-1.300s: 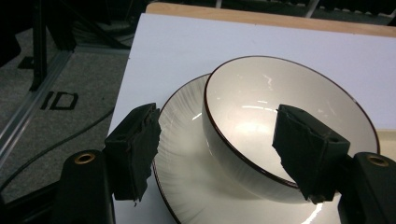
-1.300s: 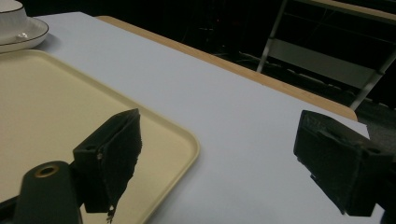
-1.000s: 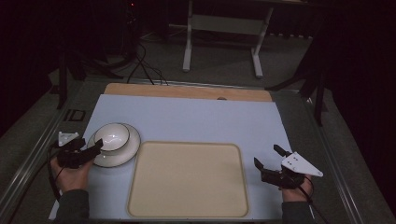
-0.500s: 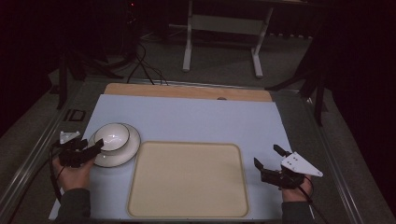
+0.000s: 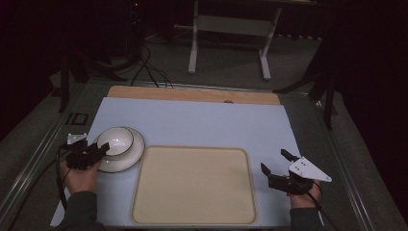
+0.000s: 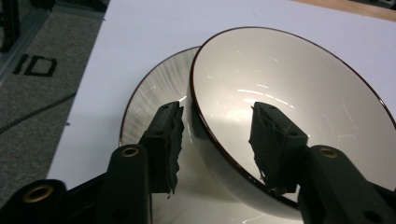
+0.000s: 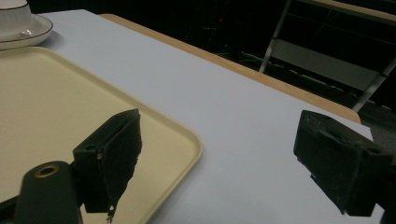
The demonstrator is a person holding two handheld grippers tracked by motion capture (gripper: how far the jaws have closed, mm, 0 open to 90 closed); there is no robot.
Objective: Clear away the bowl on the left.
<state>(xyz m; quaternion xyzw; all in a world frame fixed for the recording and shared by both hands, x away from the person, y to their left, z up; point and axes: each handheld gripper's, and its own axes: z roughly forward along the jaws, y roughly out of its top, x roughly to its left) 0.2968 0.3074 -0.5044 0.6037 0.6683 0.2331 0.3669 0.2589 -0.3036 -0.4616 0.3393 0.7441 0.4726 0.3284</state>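
Observation:
A white bowl (image 5: 118,139) (image 6: 289,84) with a dark rim sits on a white plate (image 5: 132,156) (image 6: 154,93) at the left of the pale blue mat. My left gripper (image 5: 102,149) (image 6: 217,135) straddles the bowl's near rim, one pad outside the wall and the other inside the bowl. Its jaws have just been closing, and a gap still shows between the inner pad and the wall. My right gripper (image 5: 274,160) (image 7: 217,140) hovers open and empty beside the right edge of the beige tray (image 5: 192,185) (image 7: 56,93).
The tray lies bare at the mat's front centre. A wooden strip (image 5: 192,95) borders the mat's far edge. Beyond it are a dark floor, cables and a metal stand (image 5: 228,29). The table's metal frame runs along both sides.
My left gripper has edged toward the bowl and its jaws have narrowed around the rim. The right gripper has stayed where it was.

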